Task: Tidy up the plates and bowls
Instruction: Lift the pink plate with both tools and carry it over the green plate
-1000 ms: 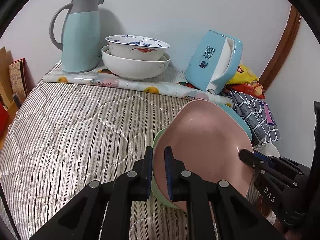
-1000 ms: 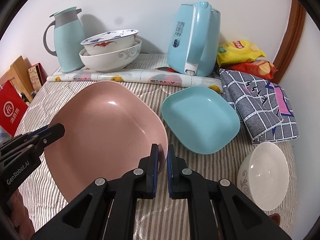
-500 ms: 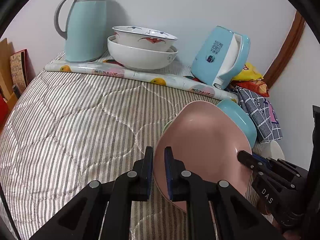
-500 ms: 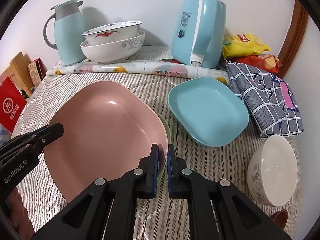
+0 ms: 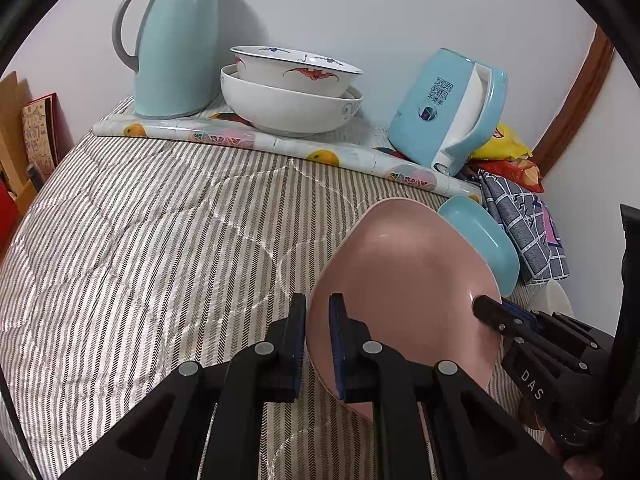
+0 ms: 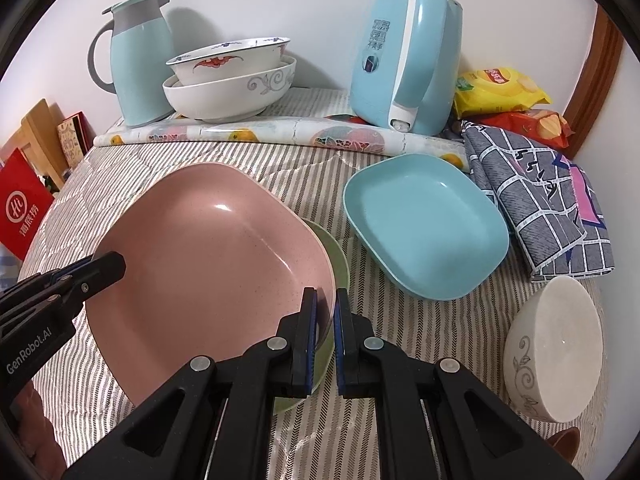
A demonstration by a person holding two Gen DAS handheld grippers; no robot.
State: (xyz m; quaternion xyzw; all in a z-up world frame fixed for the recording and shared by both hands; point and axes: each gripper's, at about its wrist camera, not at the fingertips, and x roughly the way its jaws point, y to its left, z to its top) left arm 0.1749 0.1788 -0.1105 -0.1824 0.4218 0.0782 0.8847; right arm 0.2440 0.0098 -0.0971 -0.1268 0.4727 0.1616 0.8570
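Observation:
Both grippers hold a pink square plate [image 6: 208,264] by opposite rims. My right gripper [image 6: 326,336] is shut on its near right rim. My left gripper [image 5: 318,344] is shut on its left rim and shows at the plate's far side in the right wrist view [image 6: 108,268]. A green plate [image 6: 340,256] lies under the pink one, with only its right edge showing. To the right a light blue square plate [image 6: 424,224] lies on the cloth, and a small white bowl [image 6: 556,344] leans on its side. Two white bowls [image 6: 232,80] are stacked at the back.
A striped quilted cloth [image 5: 140,240] covers the surface. Along the back wall stand a teal jug [image 5: 176,40] and a light blue kettle [image 6: 404,56], behind a rolled fruit-print sheet [image 6: 280,134]. Snack bags [image 6: 500,88] and a checked cloth [image 6: 540,200] fill the right corner.
The pink plate has shifted left over the green plate, whose right edge now shows in the right wrist view. Both grippers have kept their grip.

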